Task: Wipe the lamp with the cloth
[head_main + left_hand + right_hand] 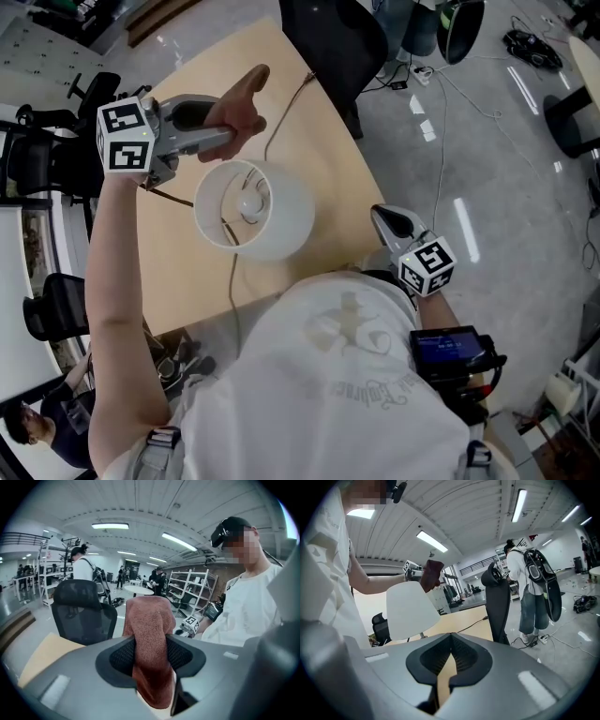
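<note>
The lamp's white shade (pixel 253 211) stands on the light wooden table (pixel 323 150), and I look down into its open top. In the right gripper view the shade (pixel 410 609) shows from the side. My left gripper (pixel 234 127) is raised just above and behind the shade, shut on a reddish-brown cloth (pixel 246 94). In the left gripper view the cloth (pixel 150 639) sticks up between the pads and hangs below them. My right gripper (pixel 380 214) is held to the right of the shade, apart from it. Its jaws (pixel 451 648) are shut with nothing between them.
The lamp's cord (pixel 281 117) runs across the table toward a black office chair (pixel 333 42) at the far edge. More black chairs (pixel 47 159) stand at the left. A person with a backpack (pixel 529 592) stands beyond the table, with cables on the floor (pixel 530 47).
</note>
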